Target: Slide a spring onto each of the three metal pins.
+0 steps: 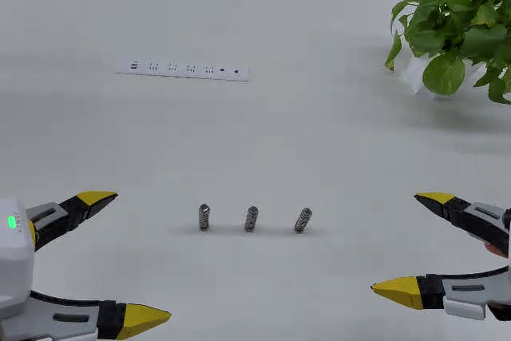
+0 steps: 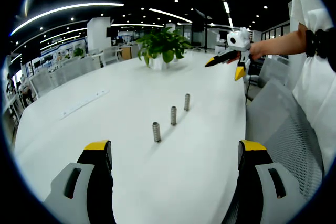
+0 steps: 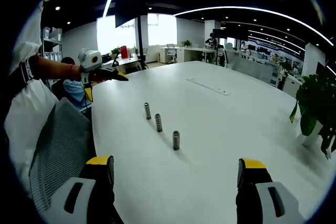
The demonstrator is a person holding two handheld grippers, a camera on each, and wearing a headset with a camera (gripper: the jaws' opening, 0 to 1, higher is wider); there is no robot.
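**Item:** three pins standing in a row. The middle pin (image 1: 251, 219) is the reference, with the left pin (image 1: 204, 217) and right pin (image 1: 303, 220) just beside it, none touching.

**Step:** judged at its end, since each pin looks coiled along its length, as if a spring (image 3: 176, 140) already sits on it. The next move is probably only a check that each is seated.

**Left gripper** (image 1: 137, 255): jaws spread, empty, well left of the middle pin.

**Right gripper** (image 1: 397, 240): likewise spread and empty, well right of it.

**Surface:** white table (image 1: 319, 133). A power strip (image 1: 182, 69) lies beyond the middle pin to the left, and a plant (image 1: 459, 21) stands far beyond to the right.

**Room:** open office, strip lights overhead.
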